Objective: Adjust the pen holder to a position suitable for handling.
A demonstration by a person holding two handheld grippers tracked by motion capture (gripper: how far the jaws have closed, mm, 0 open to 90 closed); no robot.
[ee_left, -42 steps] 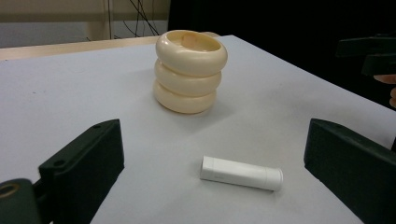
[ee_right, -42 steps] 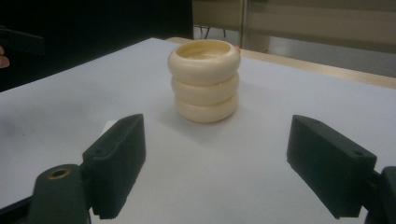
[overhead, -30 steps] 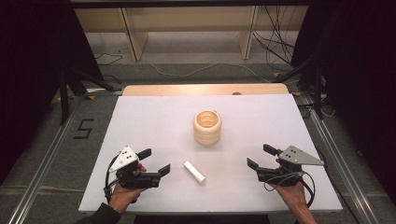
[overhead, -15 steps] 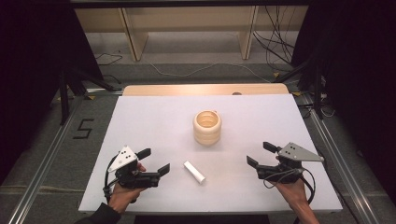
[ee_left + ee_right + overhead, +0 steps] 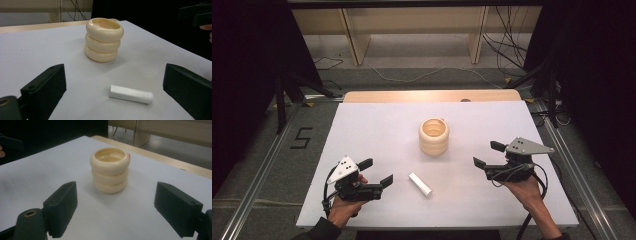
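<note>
At the near edge of the white bench [image 5: 377,125], two hand-held tools are poised with jaws spread wide and nothing gripped. The left tool [image 5: 376,171] is held low at the near left, the right tool [image 5: 488,154] at the near right, each carried by a hand [image 5: 343,207] entering from the bottom of the high view. Between them, and nearer to the left tool, a small white cylinder [image 5: 420,184] is seen lying on its side, untouched; in the left gripper view the cylinder [image 5: 130,94] is framed just ahead of the released jaws, slightly to the right of centre and apart from both. The step in hand is judged to be the approach before a first pick-up, with no contact yet made. For the next move, the left tool would need to be brought forward and lowered so that the jaws straddle the cylinder across its narrow width, then closed gently, since a round body may roll away. Farther back, near the middle of the bench, a cream ribbed holder [image 5: 434,135] of three stacked rings is stood upright and open-topped, squarely faced by the right tool's jaws and well apart from them, its mouth [image 5: 109,154] left clear as a likely destination.
</note>
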